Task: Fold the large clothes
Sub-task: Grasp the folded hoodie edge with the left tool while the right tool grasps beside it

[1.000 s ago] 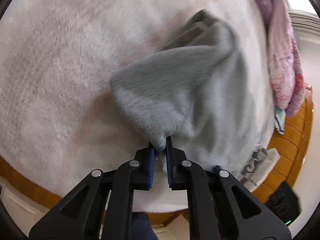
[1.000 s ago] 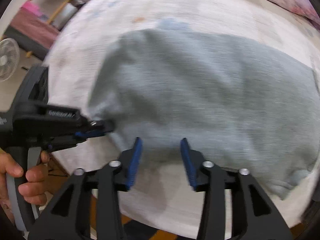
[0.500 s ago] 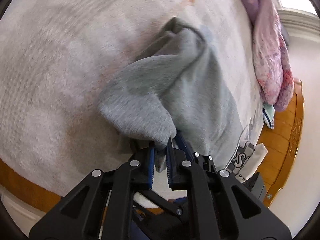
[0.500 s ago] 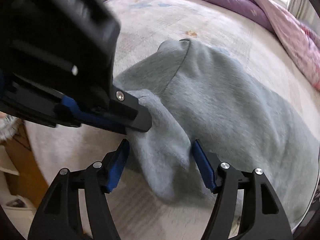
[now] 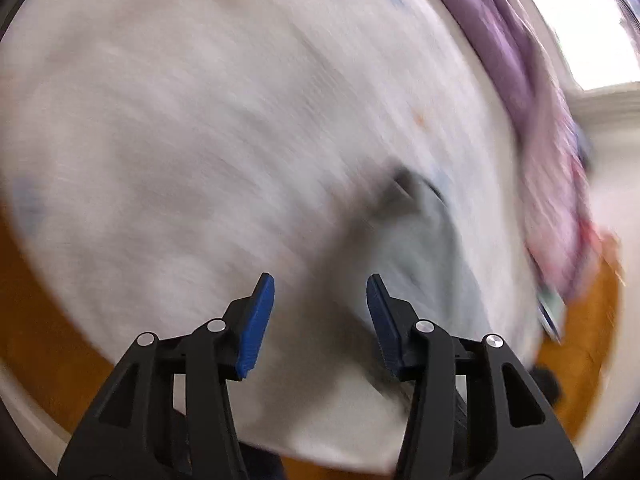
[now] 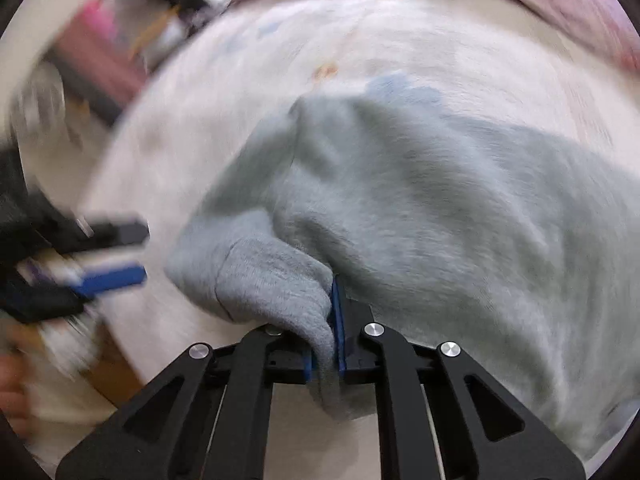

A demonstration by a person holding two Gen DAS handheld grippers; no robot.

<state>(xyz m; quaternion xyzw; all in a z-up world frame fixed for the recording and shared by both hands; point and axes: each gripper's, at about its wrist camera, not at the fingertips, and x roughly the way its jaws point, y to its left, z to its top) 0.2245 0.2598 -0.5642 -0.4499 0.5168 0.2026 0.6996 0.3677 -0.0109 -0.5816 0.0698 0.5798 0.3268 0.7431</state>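
One garment: grey fleece sweatshirt (image 6: 420,208), rumpled on bed (image 6: 224,120)
right gripper (image 6: 324,344): closing, pinching its cuff
left gripper (image 5: 316,320): opening, empty

Motion blur smears the bed sheet (image 5: 200,140) and purple quilt (image 5: 552,168).

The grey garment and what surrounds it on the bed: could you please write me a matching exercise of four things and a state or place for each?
Things:
1. left hand-held gripper
2. right hand-held gripper
3. grey garment
4. purple quilt

States or places:
A. spread over the white bed cover
B. bunched along the far edge of the bed
C. jaws opening, nothing between them
D. jaws closing on a fold of fabric

Pairs: 1-C, 2-D, 3-A, 4-B
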